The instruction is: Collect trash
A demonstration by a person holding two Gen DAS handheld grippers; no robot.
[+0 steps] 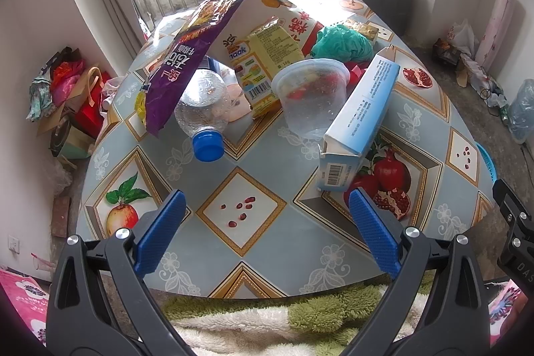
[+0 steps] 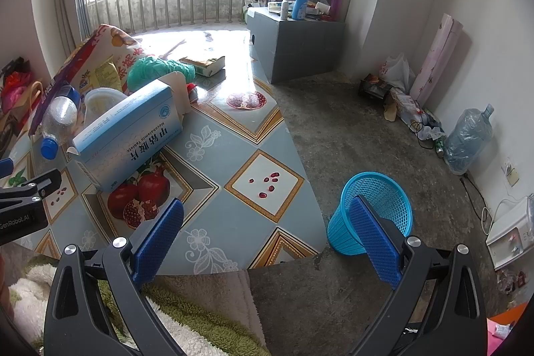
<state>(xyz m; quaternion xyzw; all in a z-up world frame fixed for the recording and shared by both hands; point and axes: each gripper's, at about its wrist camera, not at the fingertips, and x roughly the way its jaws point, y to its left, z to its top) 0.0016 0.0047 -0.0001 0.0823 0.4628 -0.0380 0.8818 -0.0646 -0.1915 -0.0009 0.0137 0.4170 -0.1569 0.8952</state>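
Blue-capped clear bottle (image 1: pixel 205 109), lying sideways

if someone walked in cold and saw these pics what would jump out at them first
Probably the heap of trash on the far half of the fruit-patterned table: a purple snack bag draped over a clear bottle with a blue cap, a clear plastic tub and a blue-and-white medicine box leaning on the pile. Next, the bright blue mesh basket on the concrete floor right of the table, with both grippers, left and right, open and empty.
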